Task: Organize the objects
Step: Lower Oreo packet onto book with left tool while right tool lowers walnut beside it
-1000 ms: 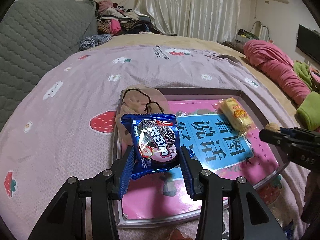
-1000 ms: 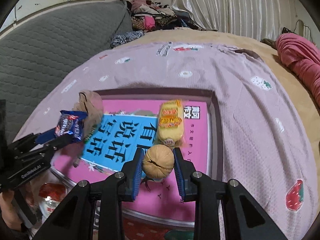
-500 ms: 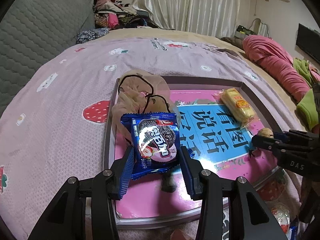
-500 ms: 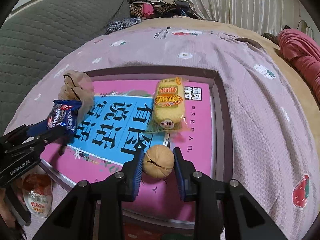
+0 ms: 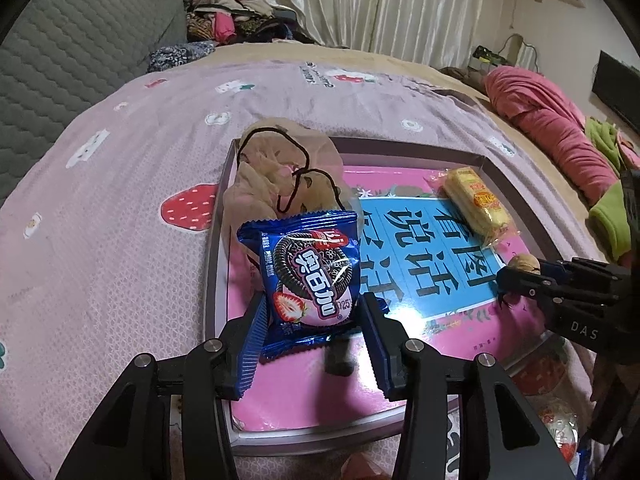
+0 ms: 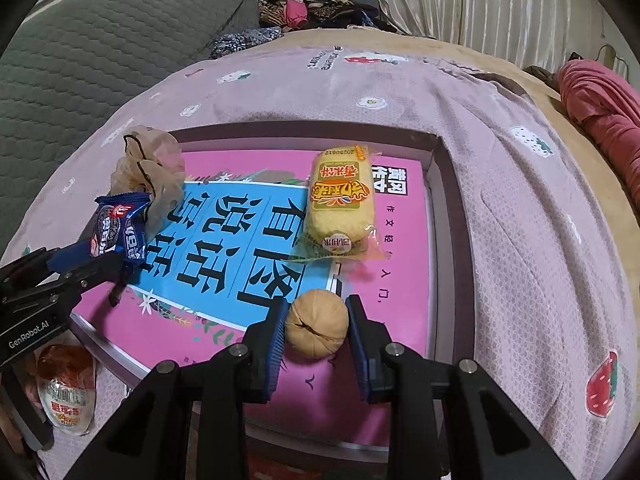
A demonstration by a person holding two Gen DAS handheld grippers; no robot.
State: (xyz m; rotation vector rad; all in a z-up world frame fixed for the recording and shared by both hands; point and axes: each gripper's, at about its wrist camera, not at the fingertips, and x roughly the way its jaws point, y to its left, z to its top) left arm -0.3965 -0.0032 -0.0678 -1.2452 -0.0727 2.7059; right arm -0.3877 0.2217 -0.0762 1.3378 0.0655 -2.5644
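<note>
Above the pink tray, the right hand-held gripper clamps a walnut; the left hand-held gripper, jaws opening, holds a cookie packet.

One pink book lies in one grey tray. On or over that book are one blue cookie packet, one yellow snack cake, one walnut and one beige hair net. Beside the tray lies one orange-labelled packet.
</note>
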